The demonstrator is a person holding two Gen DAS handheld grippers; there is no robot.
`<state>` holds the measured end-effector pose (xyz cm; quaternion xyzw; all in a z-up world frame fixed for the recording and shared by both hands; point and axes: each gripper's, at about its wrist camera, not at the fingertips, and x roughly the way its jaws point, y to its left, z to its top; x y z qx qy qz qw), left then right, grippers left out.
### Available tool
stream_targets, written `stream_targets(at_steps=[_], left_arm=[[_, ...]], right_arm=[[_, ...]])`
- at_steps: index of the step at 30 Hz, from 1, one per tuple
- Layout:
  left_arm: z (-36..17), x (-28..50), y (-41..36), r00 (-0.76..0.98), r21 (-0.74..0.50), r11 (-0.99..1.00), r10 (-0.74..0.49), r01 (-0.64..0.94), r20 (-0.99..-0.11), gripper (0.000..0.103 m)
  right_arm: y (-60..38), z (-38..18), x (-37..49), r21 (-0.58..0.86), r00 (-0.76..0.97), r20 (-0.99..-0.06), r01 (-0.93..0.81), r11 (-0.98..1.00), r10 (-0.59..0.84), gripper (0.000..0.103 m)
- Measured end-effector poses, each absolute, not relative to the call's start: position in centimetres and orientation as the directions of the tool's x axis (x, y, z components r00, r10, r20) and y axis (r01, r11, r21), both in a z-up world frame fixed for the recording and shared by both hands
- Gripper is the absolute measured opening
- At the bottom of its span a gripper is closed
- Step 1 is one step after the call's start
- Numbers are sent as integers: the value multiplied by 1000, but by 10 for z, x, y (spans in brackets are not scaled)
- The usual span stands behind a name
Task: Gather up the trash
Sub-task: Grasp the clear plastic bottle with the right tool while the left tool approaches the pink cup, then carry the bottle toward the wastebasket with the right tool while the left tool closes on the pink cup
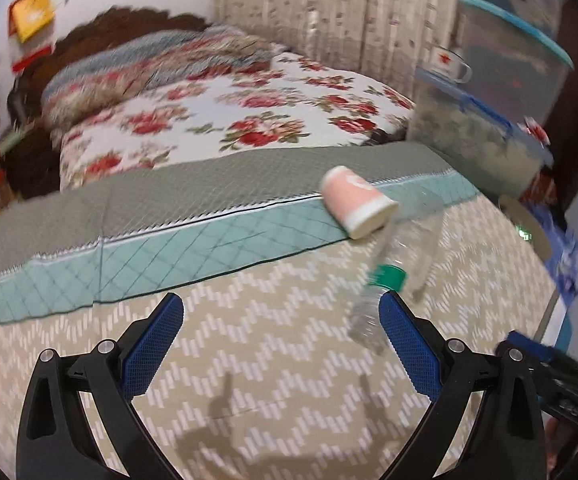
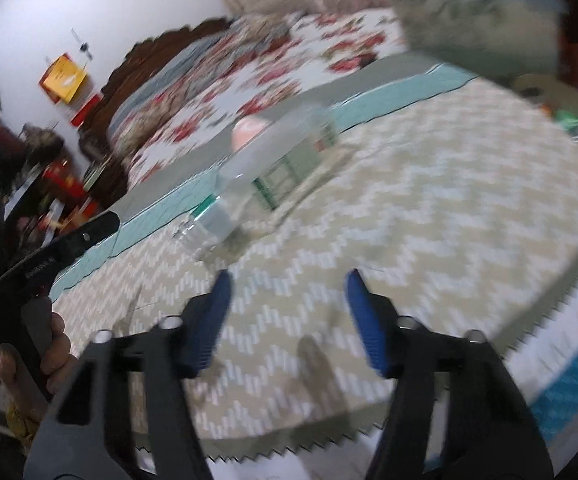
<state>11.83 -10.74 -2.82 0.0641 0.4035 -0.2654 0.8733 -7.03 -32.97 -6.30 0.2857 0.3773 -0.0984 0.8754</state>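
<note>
The left hand-held gripper [image 1: 281, 300] has its blue fingers spread wide with nothing between them, and the clear plastic bottle [image 1: 393, 276] lies just past its right finger, up and to the right. The right hand-held gripper [image 2: 287, 280] is about half spread and empty too, with the bottle ahead and to its left, so the left one looks a bit nearer. The bottle lies on its side on the zigzag bedspread [image 1: 249, 340], long way slanting, see-through and crinkly with a green band, and a pink paper cup [image 1: 355, 202] lies tipped over at its far end.
</note>
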Motion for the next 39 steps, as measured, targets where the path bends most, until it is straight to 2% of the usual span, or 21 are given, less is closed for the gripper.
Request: stream_targets(at_steps=[2,3,4,5,9,13,14,15,16,18,23,25,29,31,34,39], left_arm=[[-31,126,-103,526,-117,858,-408,500,-746,94],[-31,128,-102,516,-132,856,-417,500,-748,94],[-32,129,-102,507,-146,853,-426,502,-749,94],[-33,131,-103,498,-159,851,-433,500,-751,94],[-30,139,-106,505,-159,862,-420,481,-754,94],[-15,158,-101,534,-164,889,-395,428,-748,94],[-11,163,-101,537,-165,894,-389,417,-748,94],[-9,168,-103,540,-162,898,-382,410,-750,94],[-7,172,-107,540,-159,899,-378,407,-752,94],[-4,181,-121,536,-142,898,-368,416,-760,94],[-23,209,-192,453,-91,868,-341,488,-823,94],[-35,224,-221,441,-49,872,-294,487,-848,94],[-43,257,-266,532,92,878,-198,469,-823,94],[-45,274,-279,540,118,863,-195,491,-818,94],[-51,299,-287,493,83,823,-253,562,-833,94],[-80,311,-282,305,-77,733,-373,676,-876,91]], right_arm=[[-335,-69,-53,460,692,-718,387,799,79,58],[-339,-73,-43,490,690,-716,392,779,103,63],[-342,-77,-34,523,689,-713,396,755,133,78],[-345,-84,-22,565,686,-708,405,719,170,84],[-331,-104,21,660,665,-687,402,635,293,86],[-312,-107,50,603,675,-712,447,661,192,92],[-309,-106,56,568,672,-726,469,676,144,89],[-307,-105,60,530,663,-741,481,698,106,76],[-307,-105,61,514,660,-746,486,707,89,52],[-317,-111,52,601,688,-707,463,651,164,45],[-344,-105,-4,583,722,-685,464,667,96,44],[-359,-103,-29,559,723,-689,489,669,47,44],[-385,-94,-71,507,729,-683,517,690,-45,44],[-398,-89,-87,485,733,-676,524,700,-80,44],[-418,-87,-99,481,735,-672,530,698,-95,44],[-444,-89,-105,517,748,-660,523,677,-74,43]])
